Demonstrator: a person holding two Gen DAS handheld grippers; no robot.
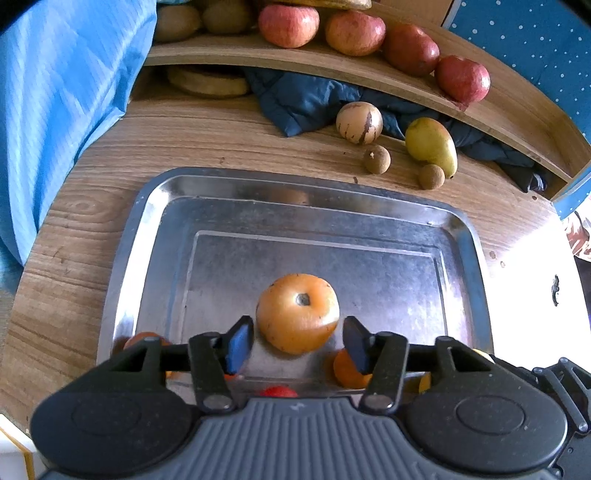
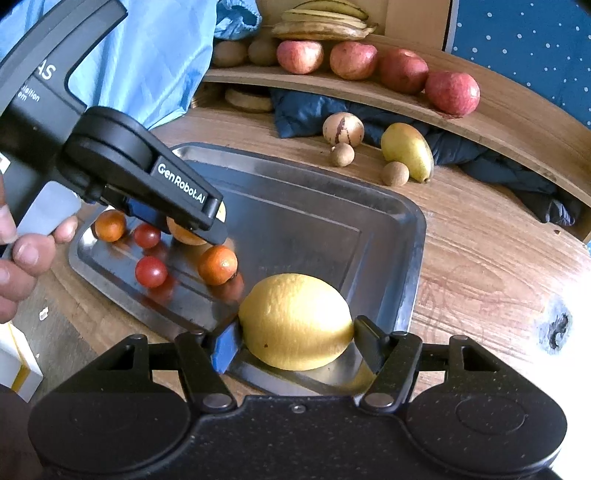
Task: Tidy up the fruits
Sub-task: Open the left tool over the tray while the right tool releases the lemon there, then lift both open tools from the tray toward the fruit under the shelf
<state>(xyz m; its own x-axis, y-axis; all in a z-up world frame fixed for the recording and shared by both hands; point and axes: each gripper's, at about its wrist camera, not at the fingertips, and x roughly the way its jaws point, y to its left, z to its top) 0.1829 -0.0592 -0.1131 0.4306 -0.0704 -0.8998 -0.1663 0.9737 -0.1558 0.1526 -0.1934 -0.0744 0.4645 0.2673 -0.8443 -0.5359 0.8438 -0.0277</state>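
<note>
A steel tray [image 1: 147, 229] [image 2: 413, 258] lies on the wooden table. My left gripper [image 1: 297, 341] is open, its jaws apart on either side of an orange persimmon [image 1: 297, 312] resting on the tray. In the right wrist view the left gripper [image 2: 210, 221] hangs over that persimmon [image 2: 184, 234]. My right gripper [image 2: 295, 341] is shut on a yellow lemon [image 2: 295, 321] at the tray's near corner. Small oranges [image 2: 217, 265] [image 2: 109, 225] and cherry tomatoes [image 2: 150, 271] [image 2: 147, 235] lie on the tray.
Loose on the table behind the tray: a striped melon-like fruit [image 1: 359, 122], a yellow mango [image 1: 432, 144], two small brown fruits [image 1: 376, 159] [image 1: 431, 176]. A shelf [image 1: 332, 66] holds apples [image 1: 289, 25], kiwis and bananas [image 2: 325, 22]. Dark blue cloth [image 1: 303, 99] lies beneath it.
</note>
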